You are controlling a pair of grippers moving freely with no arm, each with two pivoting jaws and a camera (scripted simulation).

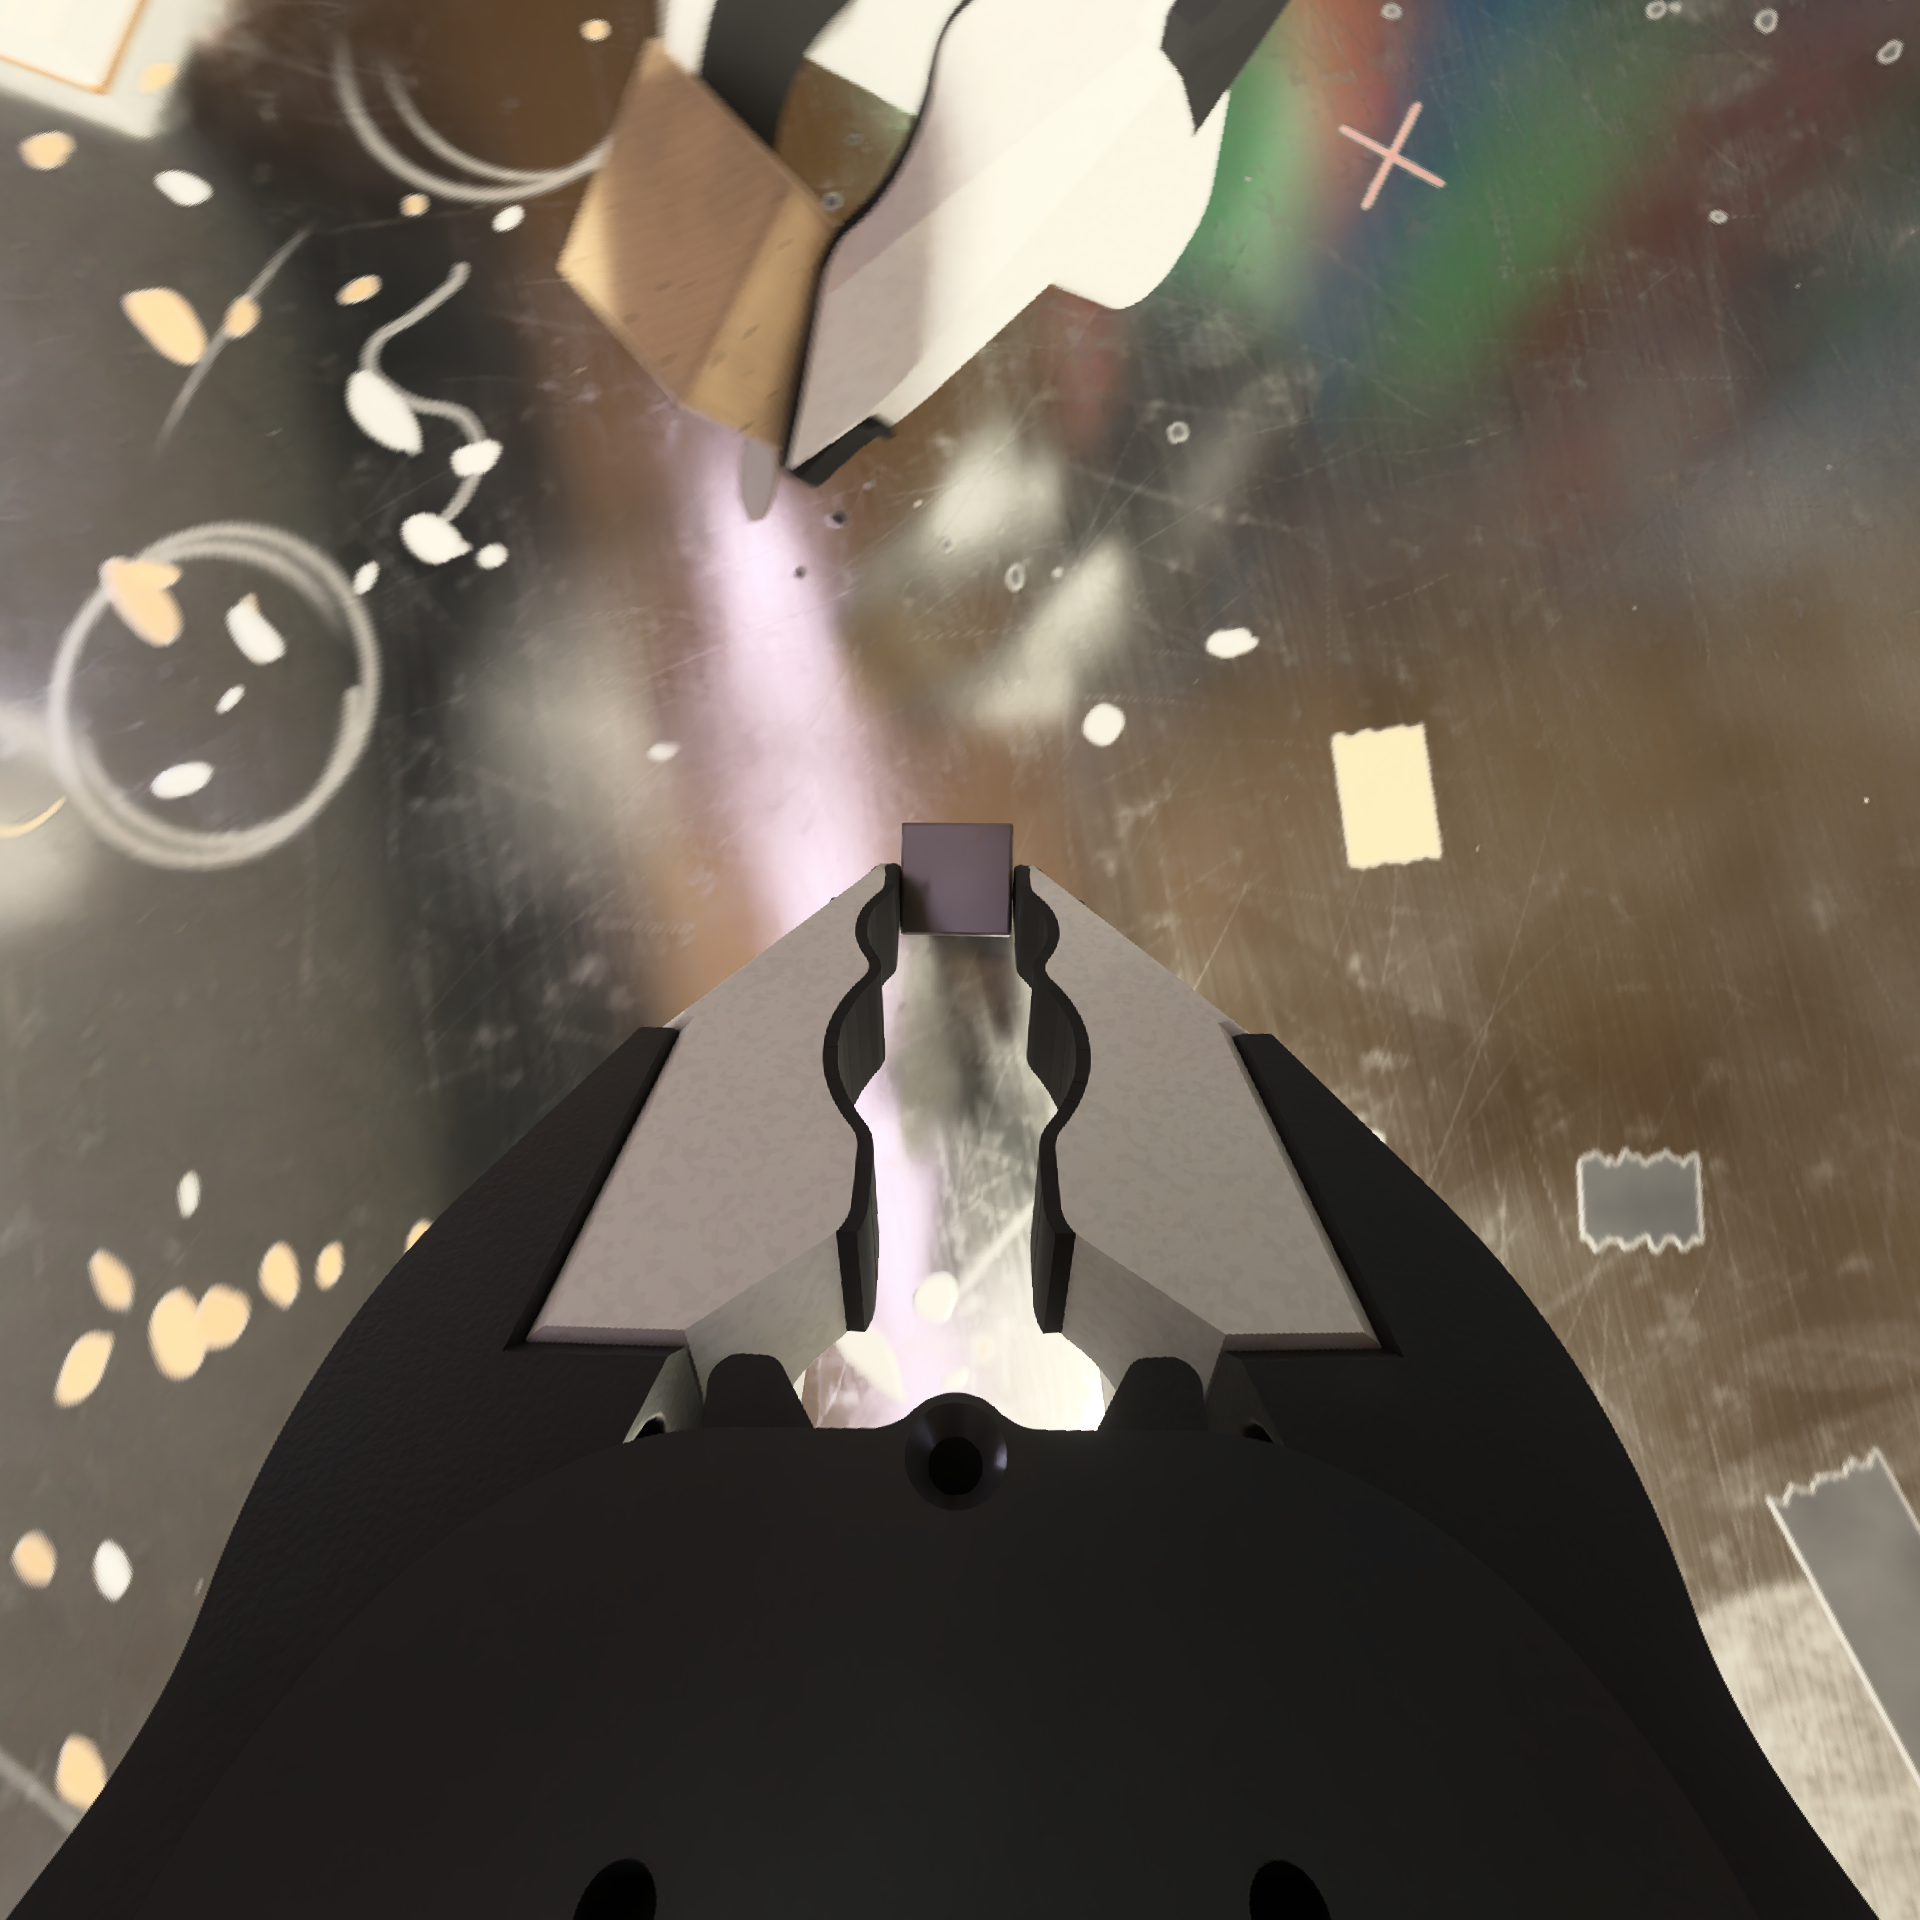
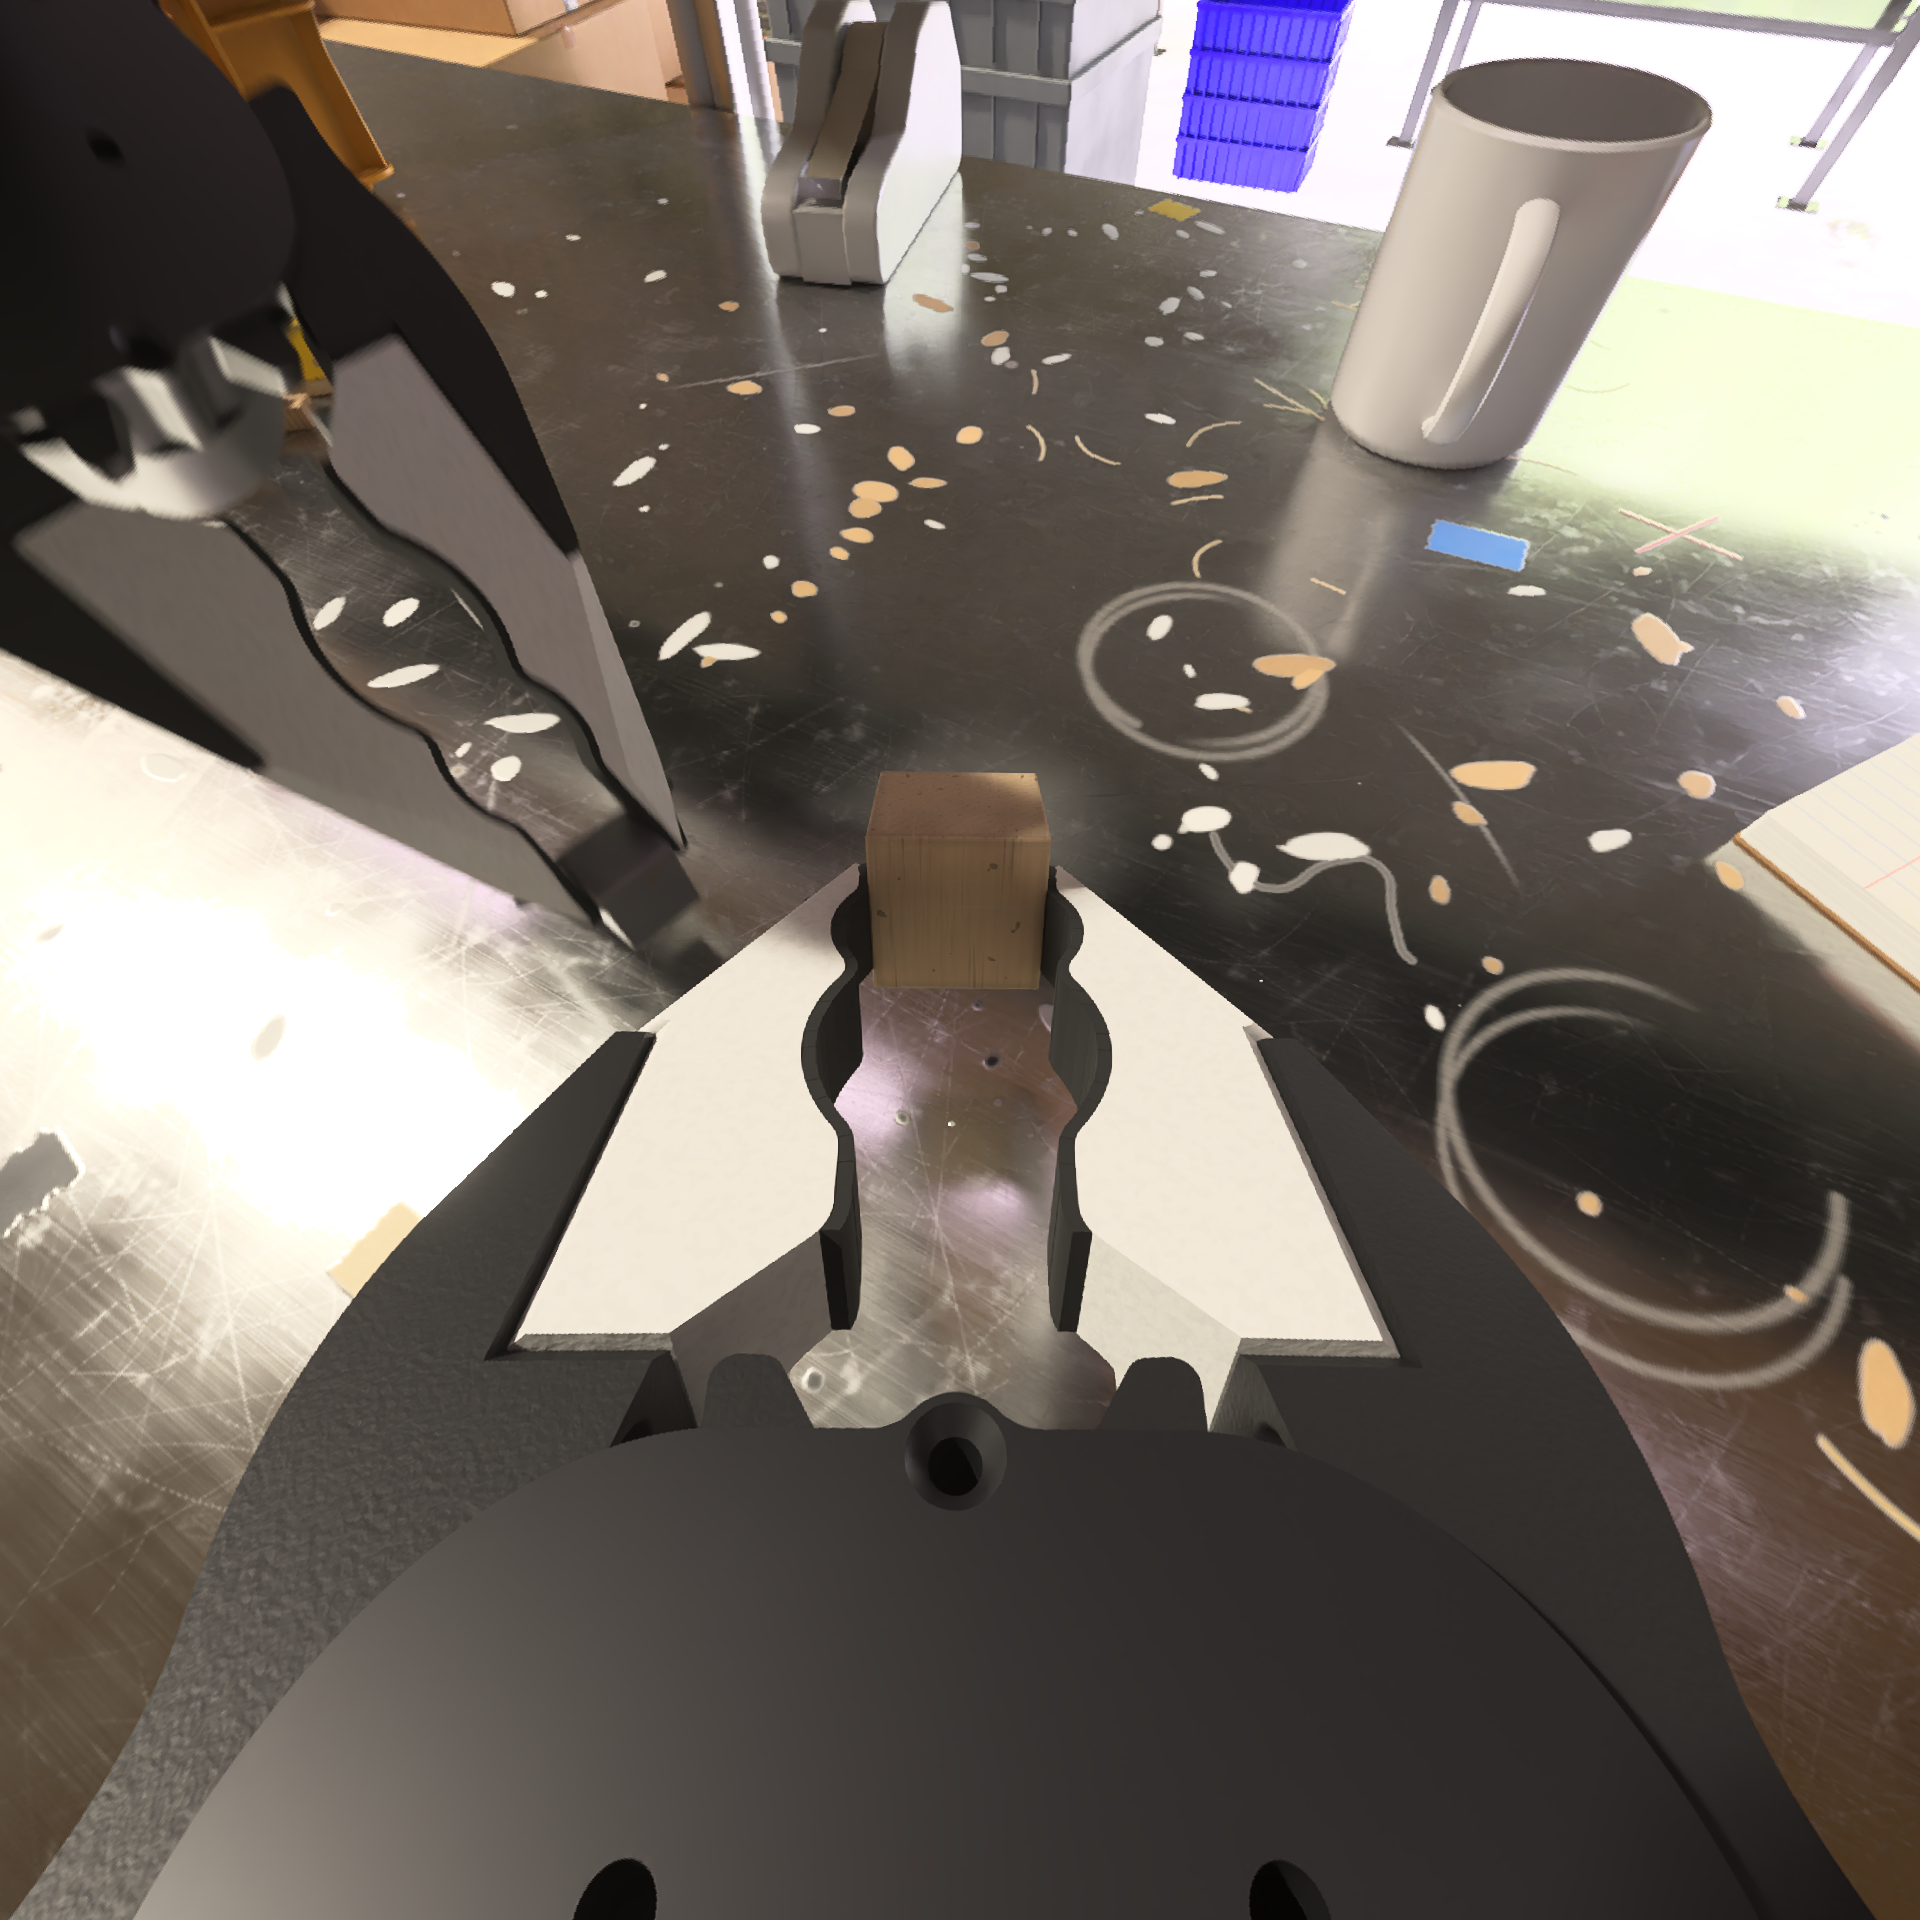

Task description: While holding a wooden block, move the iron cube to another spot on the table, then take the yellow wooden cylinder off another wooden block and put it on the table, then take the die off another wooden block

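My left gripper (image 1: 956,896) is shut on the small grey iron cube (image 1: 956,871), which is pinched at its fingertips low over the scratched dark table (image 1: 1455,582). I cannot tell whether the cube touches the table. My right gripper (image 2: 956,914) is shut on a light wooden block (image 2: 956,883) and holds it above the table. In the left wrist view the right gripper (image 1: 790,416) and its block (image 1: 675,260) hang at the top. In the right wrist view the left gripper (image 2: 639,899) is close on the left. A sliver of yellow (image 2: 303,351) shows behind it. The die is not in view.
A grey mug (image 2: 1507,260) stands at the back right and a grey tape dispenser (image 2: 862,156) at the back centre. A lined notepad (image 2: 1849,862) lies at the right edge. A blue bin (image 2: 1257,94) stands beyond the table. Tape scraps (image 1: 1387,795) lie flat on the table.
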